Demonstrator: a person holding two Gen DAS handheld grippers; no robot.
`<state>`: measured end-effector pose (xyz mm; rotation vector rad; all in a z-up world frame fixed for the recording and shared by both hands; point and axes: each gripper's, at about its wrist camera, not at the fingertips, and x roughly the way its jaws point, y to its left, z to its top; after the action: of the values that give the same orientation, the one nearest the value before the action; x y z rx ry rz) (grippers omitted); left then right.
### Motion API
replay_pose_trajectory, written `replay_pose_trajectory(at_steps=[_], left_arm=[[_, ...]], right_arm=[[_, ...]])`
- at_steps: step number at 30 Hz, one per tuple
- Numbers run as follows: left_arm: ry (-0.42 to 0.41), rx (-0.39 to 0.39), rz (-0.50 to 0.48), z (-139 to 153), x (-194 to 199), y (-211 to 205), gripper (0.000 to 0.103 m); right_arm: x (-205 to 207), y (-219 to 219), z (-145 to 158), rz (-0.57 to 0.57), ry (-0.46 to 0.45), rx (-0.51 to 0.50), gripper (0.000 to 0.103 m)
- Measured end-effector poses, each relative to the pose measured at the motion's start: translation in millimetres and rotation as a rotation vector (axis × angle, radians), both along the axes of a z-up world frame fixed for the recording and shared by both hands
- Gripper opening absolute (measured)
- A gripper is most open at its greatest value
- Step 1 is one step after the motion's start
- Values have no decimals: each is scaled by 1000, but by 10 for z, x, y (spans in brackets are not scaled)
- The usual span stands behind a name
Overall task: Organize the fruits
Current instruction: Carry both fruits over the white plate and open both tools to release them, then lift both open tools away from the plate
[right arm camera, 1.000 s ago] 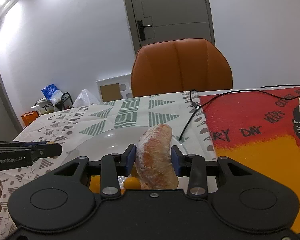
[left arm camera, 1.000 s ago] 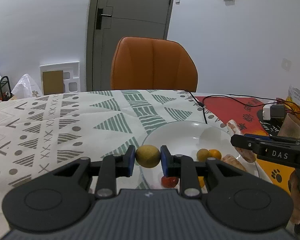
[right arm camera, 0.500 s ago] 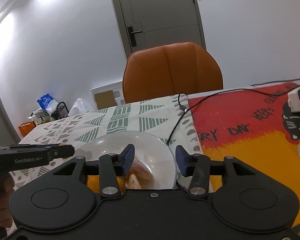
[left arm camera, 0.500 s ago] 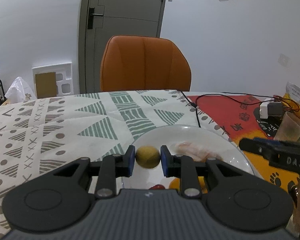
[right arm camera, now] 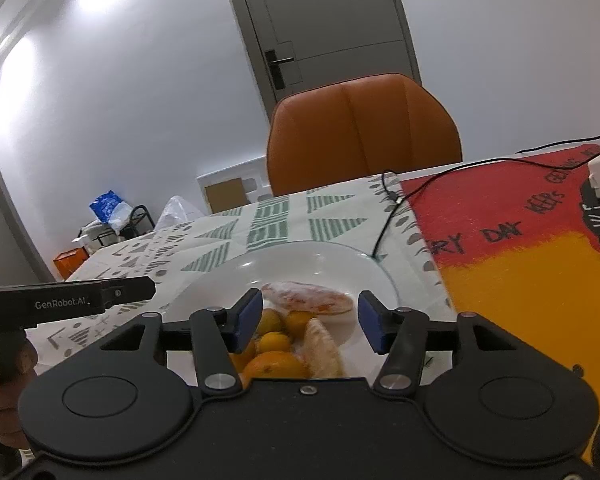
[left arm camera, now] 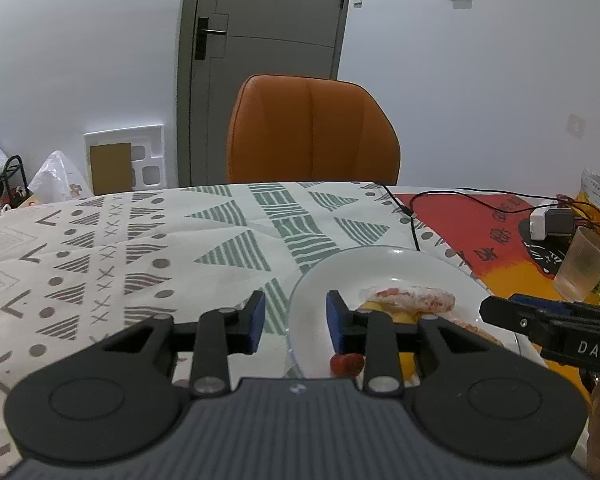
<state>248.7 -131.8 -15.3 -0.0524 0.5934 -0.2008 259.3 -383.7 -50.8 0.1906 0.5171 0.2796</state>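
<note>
A white plate (left arm camera: 380, 268) sits on the patterned tablecloth (left arm camera: 140, 248). It holds a wrapped pink fruit piece (left arm camera: 408, 300) and a small red fruit (left arm camera: 346, 364). My left gripper (left arm camera: 296, 322) hangs over the plate's left rim, its jaws opening and nothing between them. In the right wrist view the plate (right arm camera: 300, 264) carries the wrapped piece (right arm camera: 308, 300), a second wrapped slice (right arm camera: 322, 350), an orange (right arm camera: 276, 364) and small yellow fruits (right arm camera: 274, 342). My right gripper (right arm camera: 311, 322) is above them, jaws opening, pads touching nothing.
An orange chair (left arm camera: 312, 128) stands behind the table. A red and yellow mat (right arm camera: 520, 248) lies right of the plate, with a black cable (left arm camera: 408, 216), a white charger (left arm camera: 548, 220) and a plastic cup (left arm camera: 584, 264). A hand (right arm camera: 4, 368) holds the left gripper's handle.
The left gripper has let go of the yellow fruit it held and now stands empty. The right gripper released the wrapped fruit piece, which now lies on the plate, and its jaws widened.
</note>
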Motion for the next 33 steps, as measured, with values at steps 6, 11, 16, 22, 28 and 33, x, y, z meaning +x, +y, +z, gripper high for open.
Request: replay_pose_trajectory(at_steps=[6,11,16,22,28,33], left_arm=[[-9,7,1,53,-135,102,49],[-11,13,13,90,-230,201,61],[-11,10,41,138,-337,318,73],[-27,11,80,202,-504,475,86],[-19,3,125,223,-653,629,90],[-29,7,163,268,-792,728,96]], right_arm=[[-82,95,9,1,-3,3,58],[-135,162,25,-6,0,6,62],[-219,253,83,2,-17,8,71],[-329,360,145,11,-32,11,83],[-438,477,209,27,-51,2,96],[-530,552,246,43,-57,-2,103]])
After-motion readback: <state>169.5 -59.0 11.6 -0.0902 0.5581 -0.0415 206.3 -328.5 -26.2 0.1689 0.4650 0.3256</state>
